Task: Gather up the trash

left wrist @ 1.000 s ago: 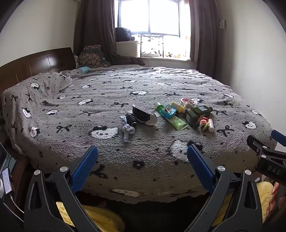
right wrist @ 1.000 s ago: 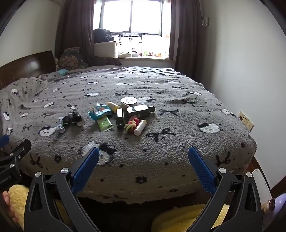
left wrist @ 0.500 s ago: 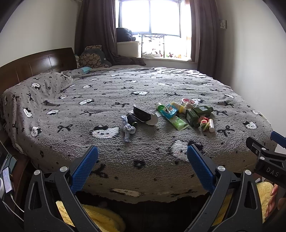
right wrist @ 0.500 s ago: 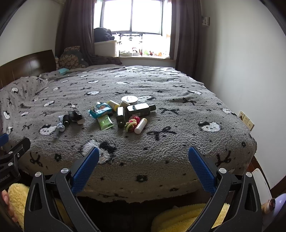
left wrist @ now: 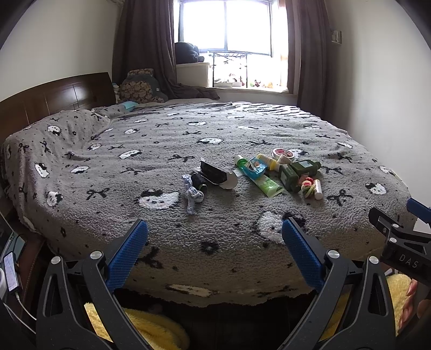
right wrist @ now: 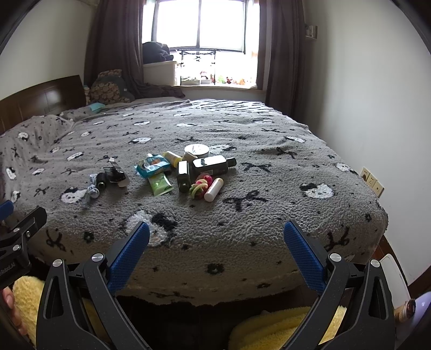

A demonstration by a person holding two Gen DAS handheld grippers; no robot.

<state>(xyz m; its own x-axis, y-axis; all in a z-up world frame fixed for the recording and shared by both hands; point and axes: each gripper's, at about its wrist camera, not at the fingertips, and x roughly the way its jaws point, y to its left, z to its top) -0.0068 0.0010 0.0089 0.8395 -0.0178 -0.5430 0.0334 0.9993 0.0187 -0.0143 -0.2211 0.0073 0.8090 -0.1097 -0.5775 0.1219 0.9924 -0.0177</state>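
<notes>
Bedroom: bright window (left wrist: 226,27) flanked by dark curtains (left wrist: 145,48); white walls (right wrist: 363,80); wooden headboard (left wrist: 54,97); bed (right wrist: 269,215) under grey patterned blanket.

We see a bed (left wrist: 161,150) under a grey fleece blanket (right wrist: 269,215) patterned with black bows and white cat faces. A dark wooden headboard (left wrist: 54,94) runs along its left side, with a patterned cushion (left wrist: 140,84) at the far corner. Behind the bed a bright window (right wrist: 199,24) is framed by brown curtains (left wrist: 307,53), and a small metal rack (right wrist: 198,58) stands on the sill. On the right wall we find a row of sockets (right wrist: 371,181).
</notes>
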